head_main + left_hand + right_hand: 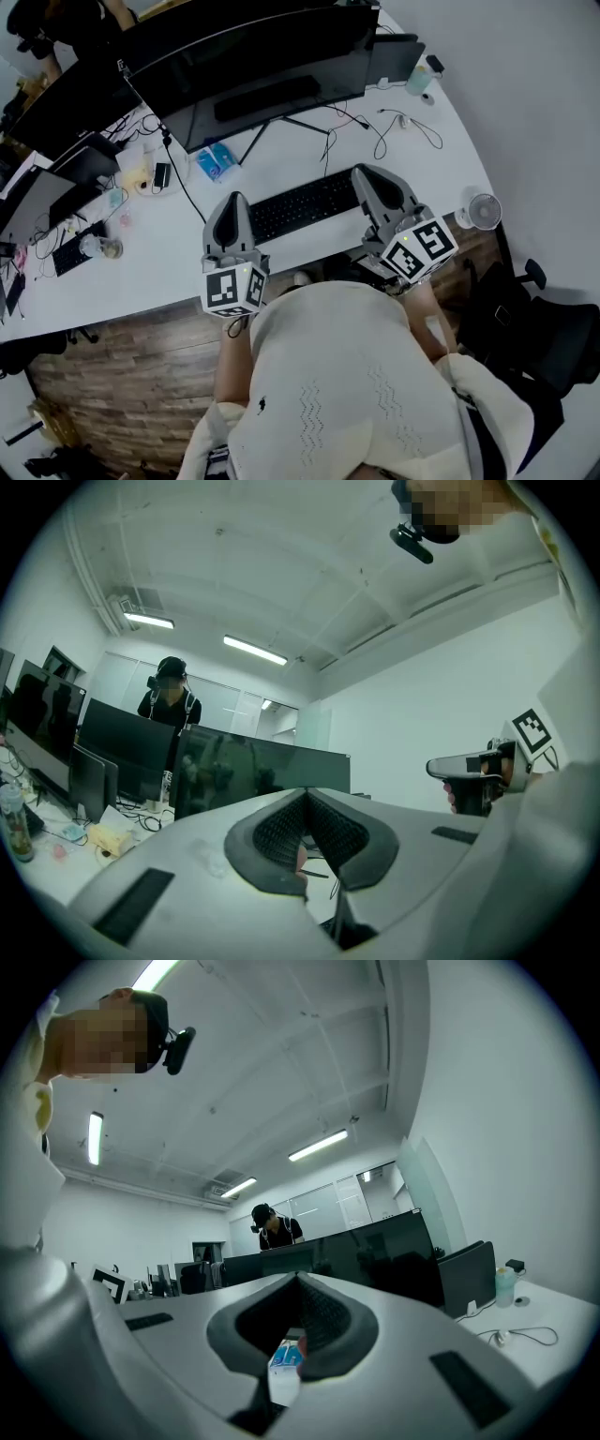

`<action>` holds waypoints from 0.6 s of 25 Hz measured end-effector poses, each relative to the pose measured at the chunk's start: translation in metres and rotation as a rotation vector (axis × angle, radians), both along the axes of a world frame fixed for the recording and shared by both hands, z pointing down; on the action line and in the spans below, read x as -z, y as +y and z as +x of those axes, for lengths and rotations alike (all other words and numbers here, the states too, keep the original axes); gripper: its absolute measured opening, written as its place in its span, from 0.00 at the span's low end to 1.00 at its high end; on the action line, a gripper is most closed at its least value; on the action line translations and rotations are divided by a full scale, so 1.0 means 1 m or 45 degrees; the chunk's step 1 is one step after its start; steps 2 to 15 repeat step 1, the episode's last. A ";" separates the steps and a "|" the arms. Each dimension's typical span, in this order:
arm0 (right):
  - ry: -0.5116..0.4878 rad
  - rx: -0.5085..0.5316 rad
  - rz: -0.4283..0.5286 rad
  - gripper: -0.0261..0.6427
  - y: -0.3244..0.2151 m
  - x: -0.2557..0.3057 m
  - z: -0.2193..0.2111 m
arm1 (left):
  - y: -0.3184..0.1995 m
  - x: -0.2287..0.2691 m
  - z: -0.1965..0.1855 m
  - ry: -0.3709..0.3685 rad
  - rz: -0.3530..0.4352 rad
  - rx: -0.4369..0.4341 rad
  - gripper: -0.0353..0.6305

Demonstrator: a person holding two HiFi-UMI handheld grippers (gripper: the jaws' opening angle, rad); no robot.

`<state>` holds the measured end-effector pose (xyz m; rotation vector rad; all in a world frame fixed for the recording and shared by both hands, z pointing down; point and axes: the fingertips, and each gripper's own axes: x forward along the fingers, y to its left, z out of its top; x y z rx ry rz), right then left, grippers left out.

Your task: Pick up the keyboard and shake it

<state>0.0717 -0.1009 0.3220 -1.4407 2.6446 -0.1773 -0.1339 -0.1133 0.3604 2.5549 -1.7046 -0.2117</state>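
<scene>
Head view. The black keyboard [305, 204] lies on the white counter [441, 159], its long axis running between the left claw [235, 202] and the right claw [368, 180]. We see both claws closed and empty, one beside each end.

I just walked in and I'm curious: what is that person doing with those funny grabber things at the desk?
A person in a white sweater holds a gripper in each hand over a white desk. The left gripper and right gripper are near the two ends of the black keyboard, both with jaws shut. The keyboard lies flat on the desk, not lifted yet.
</scene>
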 end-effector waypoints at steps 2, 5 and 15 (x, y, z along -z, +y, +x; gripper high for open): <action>0.000 0.008 0.008 0.04 -0.003 0.001 -0.001 | -0.002 0.002 0.000 0.003 0.014 0.001 0.07; 0.000 0.008 0.008 0.04 -0.003 0.001 -0.001 | -0.002 0.002 0.000 0.003 0.014 0.001 0.07; 0.000 0.008 0.008 0.04 -0.003 0.001 -0.001 | -0.002 0.002 0.000 0.003 0.014 0.001 0.07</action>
